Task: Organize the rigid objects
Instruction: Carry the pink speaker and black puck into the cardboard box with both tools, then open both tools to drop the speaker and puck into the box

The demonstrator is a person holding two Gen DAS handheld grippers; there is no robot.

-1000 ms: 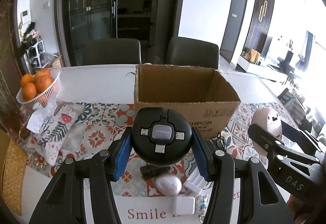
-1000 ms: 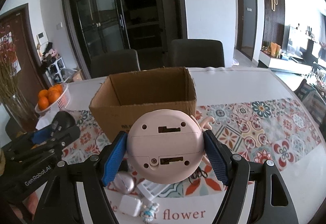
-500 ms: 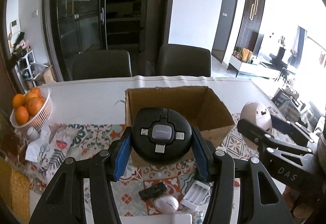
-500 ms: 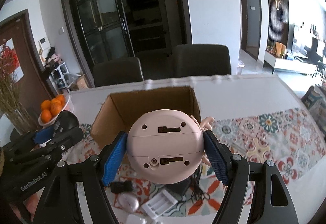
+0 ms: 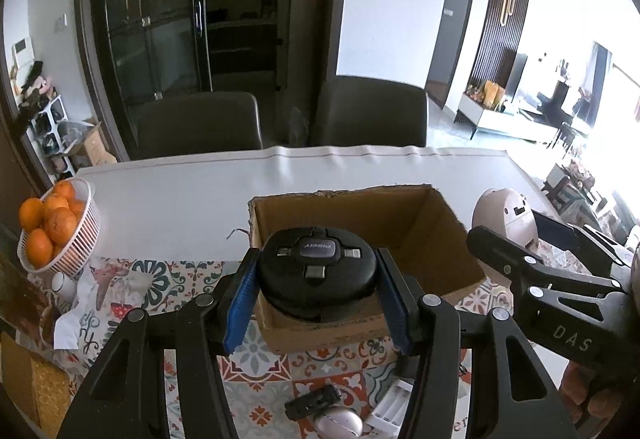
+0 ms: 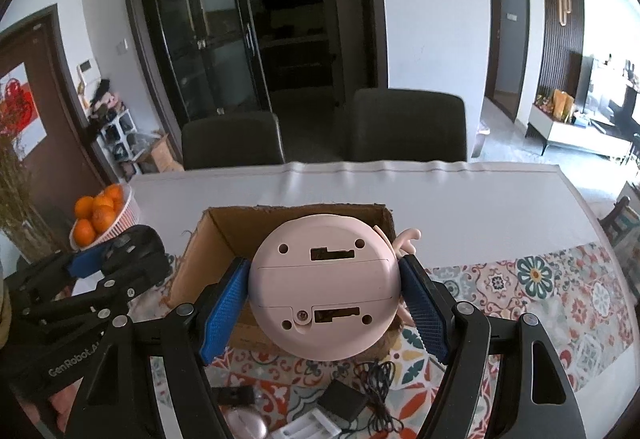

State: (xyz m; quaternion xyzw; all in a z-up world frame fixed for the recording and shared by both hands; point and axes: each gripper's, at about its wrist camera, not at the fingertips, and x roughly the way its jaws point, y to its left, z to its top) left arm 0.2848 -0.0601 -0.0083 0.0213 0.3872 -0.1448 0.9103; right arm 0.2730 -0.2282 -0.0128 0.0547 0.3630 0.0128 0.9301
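Note:
My left gripper is shut on a round black multi-plug adapter and holds it over the near edge of an open cardboard box. My right gripper is shut on a round pink toy, seen from its underside, held above the same box. The right gripper with the pink toy shows at the right of the left wrist view. The left gripper shows at the left of the right wrist view.
On the patterned mat before the box lie a white battery holder, a pale mouse, a small black device and a black charger with cable. A basket of oranges stands at the left. Two chairs stand behind the table.
Both grippers have risen and moved forward with their objects, from in front of the box to above its opening. The items on the mat have slid toward the bottom of the views.

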